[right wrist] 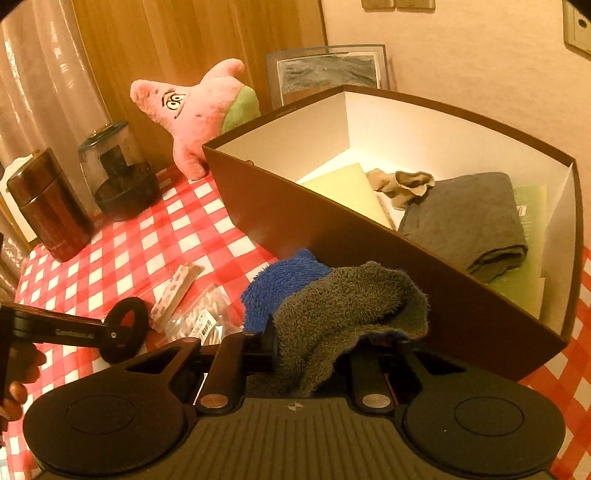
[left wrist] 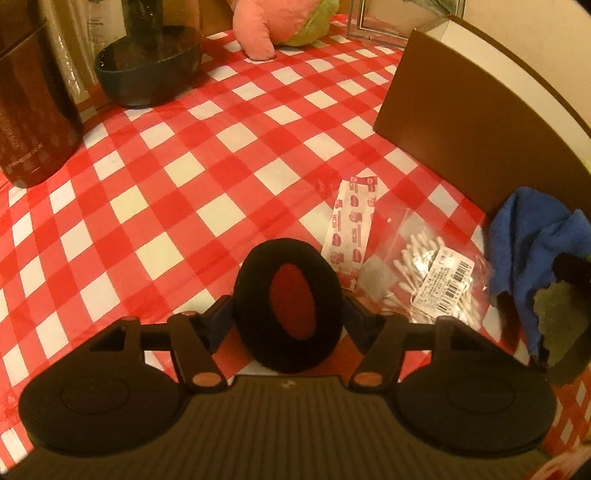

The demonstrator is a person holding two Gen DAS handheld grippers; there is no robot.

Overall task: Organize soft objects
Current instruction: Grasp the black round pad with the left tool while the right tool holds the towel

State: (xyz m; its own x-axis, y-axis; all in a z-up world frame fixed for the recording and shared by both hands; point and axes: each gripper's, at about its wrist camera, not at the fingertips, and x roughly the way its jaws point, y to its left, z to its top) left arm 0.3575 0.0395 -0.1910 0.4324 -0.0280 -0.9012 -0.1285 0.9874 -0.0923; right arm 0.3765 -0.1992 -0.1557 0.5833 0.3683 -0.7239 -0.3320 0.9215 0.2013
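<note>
Gripping a blue-grey cloth [right wrist: 332,295], the right gripper [right wrist: 310,347] had its jaws clamped on the fabric, which bunched up over & ahead of the fingers. Just beyond it & to its right stood the brown box [right wrist: 332,229], open-topped, w/ a grey towel [right wrist: 465,221], a beige sock [right wrist: 406,184] & a pale yellow pad [right wrist: 347,188] inside. Cloth hung outside the box, close to its near wall.

Left gripper [left wrist: 291,314] had its jaws apart, w/ a black ear pad [left wrist: 291,291] standing on edge between the fingers; can't tell if the pads touched it. Ahead-right of it lay a printed strip packet [left wrist: 351,221] & a bag of cotton swabs [left wrist: 424,273] on the red check tablecloth [left wrist: 184,166]. Far ahead sat a pink star plush [left wrist: 258,26], far ahead-left a dark bowl-shaped base [left wrist: 147,70] & a brown canister [left wrist: 33,110].

A hand [right wrist: 18,373] showed at the left edge of the right wrist view, holding the left gripper's handle.
</note>
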